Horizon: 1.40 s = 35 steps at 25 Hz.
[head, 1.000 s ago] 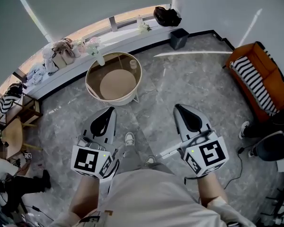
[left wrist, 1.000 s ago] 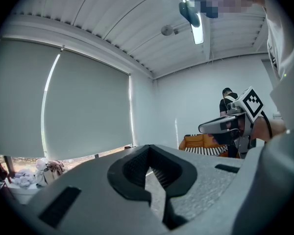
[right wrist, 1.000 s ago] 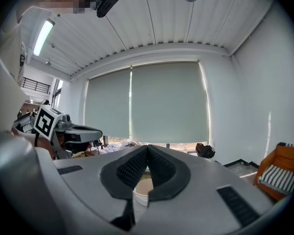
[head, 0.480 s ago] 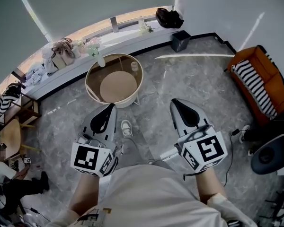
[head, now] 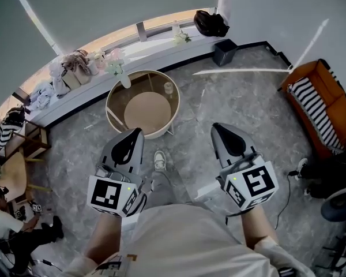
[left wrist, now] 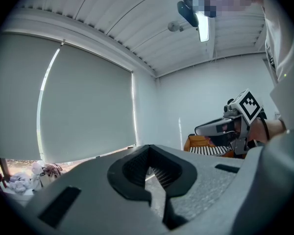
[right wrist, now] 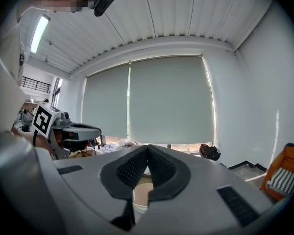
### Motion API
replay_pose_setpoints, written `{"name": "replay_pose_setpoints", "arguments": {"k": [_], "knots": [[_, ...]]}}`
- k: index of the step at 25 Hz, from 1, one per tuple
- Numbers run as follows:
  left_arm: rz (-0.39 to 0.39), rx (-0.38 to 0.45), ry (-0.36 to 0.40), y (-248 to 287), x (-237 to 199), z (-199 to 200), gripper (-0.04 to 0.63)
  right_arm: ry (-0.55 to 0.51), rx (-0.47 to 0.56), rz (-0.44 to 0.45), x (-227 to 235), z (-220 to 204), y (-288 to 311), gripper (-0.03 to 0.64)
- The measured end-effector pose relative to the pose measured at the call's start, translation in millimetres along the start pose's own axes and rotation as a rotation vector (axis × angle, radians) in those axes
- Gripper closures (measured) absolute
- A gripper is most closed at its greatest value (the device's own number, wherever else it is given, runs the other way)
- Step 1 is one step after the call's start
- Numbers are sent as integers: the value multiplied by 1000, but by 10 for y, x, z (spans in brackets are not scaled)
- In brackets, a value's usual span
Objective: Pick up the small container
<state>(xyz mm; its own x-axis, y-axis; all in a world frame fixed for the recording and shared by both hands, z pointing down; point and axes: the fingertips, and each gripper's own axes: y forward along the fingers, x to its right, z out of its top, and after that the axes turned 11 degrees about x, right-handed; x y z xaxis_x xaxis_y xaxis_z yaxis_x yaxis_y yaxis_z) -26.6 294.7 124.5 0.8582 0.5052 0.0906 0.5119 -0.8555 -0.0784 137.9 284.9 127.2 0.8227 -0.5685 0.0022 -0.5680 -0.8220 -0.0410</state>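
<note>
- The small container (head: 169,88) is seen as a pale, upright little cylinder at the far right of the round table (head: 144,109), close to its rim.
- It is judged light and rigid, with smooth sides that may slip. Its material is too small to be told.
- A nudge would probably tip it, so hold is best taken across its body at mid-height, from the side, with gentle pressure.
- A vase of flowers (head: 124,81) stands at the table's far left rim, well apart from the container, so an approach from the right is judged unobstructed.
- The left gripper (head: 136,133) and right gripper (head: 214,127) are held roughly level above the grey floor (head: 236,97), short of the table.
- Each pair of jaws is pressed together with nothing between, and must be spread before any reach.
</note>
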Motion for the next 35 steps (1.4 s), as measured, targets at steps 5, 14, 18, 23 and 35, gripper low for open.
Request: {"name": "replay_pose_setpoints", "arguments": {"k": [5, 14, 18, 23, 35], "knots": [[-7, -10, -15, 431, -428, -137, 588, 9, -17, -10, 244, -92, 575, 611], [-26, -43, -33, 1185, -1339, -273, 588, 23, -64, -22, 518, -118, 1692, 611], [-44, -45, -45, 1513, -1697, -342, 588, 21, -72, -47, 638, -80, 2140, 611], [-88, -49, -44, 1942, -2105, -370, 588, 26, -72, -73, 795, -57, 2664, 611], [-165, -45, -47, 2581, -2753, -545, 588, 16, -70, -130, 992, -110, 3536, 611]]}}
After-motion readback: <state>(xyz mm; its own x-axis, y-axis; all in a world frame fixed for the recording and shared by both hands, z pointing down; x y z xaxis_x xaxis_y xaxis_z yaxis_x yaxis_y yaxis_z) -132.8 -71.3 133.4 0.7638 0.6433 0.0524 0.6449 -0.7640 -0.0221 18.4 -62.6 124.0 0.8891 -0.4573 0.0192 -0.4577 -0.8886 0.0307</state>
